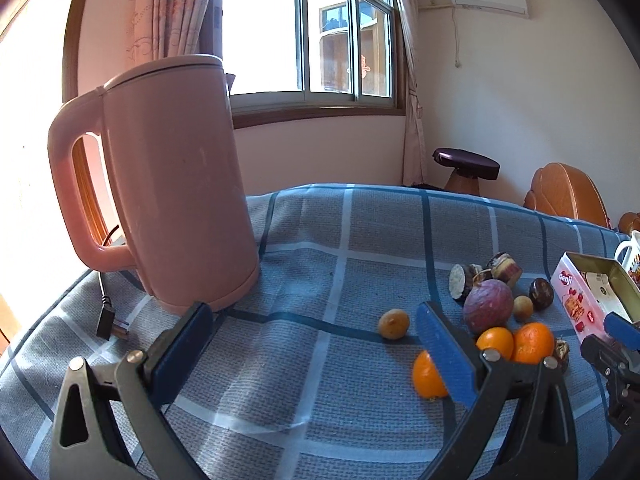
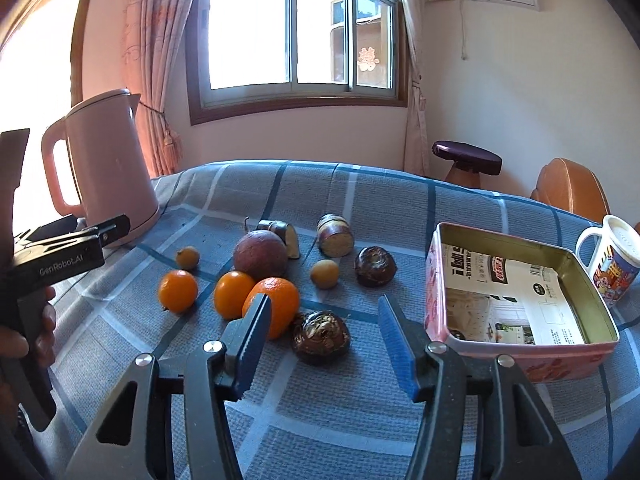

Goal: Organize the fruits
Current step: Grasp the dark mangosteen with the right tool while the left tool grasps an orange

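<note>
Fruits lie on a blue checked cloth (image 2: 360, 208): three oranges (image 2: 276, 304), a purple passion fruit (image 2: 260, 255), two small tan longans (image 2: 325, 274), dark water chestnuts (image 2: 320, 337) and cut sugarcane pieces (image 2: 335, 236). An open pink tin (image 2: 516, 354) stands to the right. My right gripper (image 2: 326, 344) is open and empty, its jaws either side of the nearest chestnut. My left gripper (image 1: 312, 344) is open and empty over bare cloth, left of the fruit; one orange (image 1: 426, 376) sits behind its right finger. The passion fruit (image 1: 488, 306) lies beyond.
A tall pink kettle (image 1: 168, 184) stands at the left with its black plug (image 1: 110, 320) on the cloth. A white printed mug (image 2: 612, 264) stands beyond the tin. A stool (image 2: 466, 162) and a wooden chair (image 2: 568, 188) are behind the table.
</note>
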### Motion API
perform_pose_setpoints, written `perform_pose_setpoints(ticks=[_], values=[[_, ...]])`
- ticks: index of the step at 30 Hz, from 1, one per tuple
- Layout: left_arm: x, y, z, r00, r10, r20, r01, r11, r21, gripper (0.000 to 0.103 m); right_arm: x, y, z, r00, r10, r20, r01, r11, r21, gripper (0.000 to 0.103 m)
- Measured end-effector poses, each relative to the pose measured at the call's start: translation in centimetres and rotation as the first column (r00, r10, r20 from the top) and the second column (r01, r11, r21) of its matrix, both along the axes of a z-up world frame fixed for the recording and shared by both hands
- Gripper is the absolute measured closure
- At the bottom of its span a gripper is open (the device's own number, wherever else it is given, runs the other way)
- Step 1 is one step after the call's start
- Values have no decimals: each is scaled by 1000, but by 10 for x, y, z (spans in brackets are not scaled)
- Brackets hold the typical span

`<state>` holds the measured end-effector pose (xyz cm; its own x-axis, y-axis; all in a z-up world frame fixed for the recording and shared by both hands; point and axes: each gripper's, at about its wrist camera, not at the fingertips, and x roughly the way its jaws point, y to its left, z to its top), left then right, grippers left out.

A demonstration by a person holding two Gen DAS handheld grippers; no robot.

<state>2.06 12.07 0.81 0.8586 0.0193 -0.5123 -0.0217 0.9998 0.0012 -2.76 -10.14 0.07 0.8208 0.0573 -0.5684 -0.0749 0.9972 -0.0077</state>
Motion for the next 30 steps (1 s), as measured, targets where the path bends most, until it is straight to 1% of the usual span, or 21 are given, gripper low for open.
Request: perform_pose_setpoints(ticks=[2,3,5,8,10,12,14,15,18,20,22,23,24,27,29,30], values=[[1,-2,-2,999,-32,-12,32,999,9,0,6,3,-6,999,9,-48,-9,1000,-15,46],[1,-4,-3,998,-57,-19,57,998,15,0,9,3,-9,997,18,-73,-19,1000,-8,46],[0,-11,-5,992,-119,-40,120,993,21,1,14,3,-14,993,34,-116,-33,999,5,46],[-1,-22,-7,981,-182,-64,184,982,35,1,22,1,-22,983,45,-176,-44,999,9,46],[-3,-26,-7,972,-225,-75,226,974,14,1,27,-2,-27,974,62,-217,-56,998,37,46],[-3,-30,-9,961,-259,-95,259,966,-10,5,33,-4,-32,965,71,-252,-61,997,46,46],[-1,-34,-13,952,-280,-127,279,960,-24,11,37,-4,-35,960,75,-269,-71,997,26,46],[0,-36,-15,947,-289,-142,288,957,-25,12,40,-5,-36,956,81,-281,-76,997,29,46],[0,-45,-20,942,-297,-157,300,954,0,13,46,-6,-38,952,94,-291,-89,996,30,46],[4,-50,-22,939,-300,-169,305,952,1,13,49,-2,-39,951,100,-294,-103,995,4,46],[9,-54,-25,933,-308,-186,313,950,-7,14,49,-2,-39,951,100,-292,-105,994,-2,47],[11,-57,-27,930,-310,-196,315,949,-7,18,48,-3,-39,952,95,-290,-101,995,-5,54],[13,-58,-29,929,-307,-206,313,950,-4,23,47,-5,-38,952,98,-290,-102,995,1,57],[22,-60,-36,928,-282,-243,289,957,-7,28,42,-7,-37,953,101,-285,-99,995,19,57],[26,-60,-38,919,-294,-264,296,955,-36,42,39,-8,-36,955,105,-276,-101,994,29,57],[27,-61,-39,914,-301,-271,299,953,-48,44,37,-8,-34,958,105,-266,-99,994,36,57]])
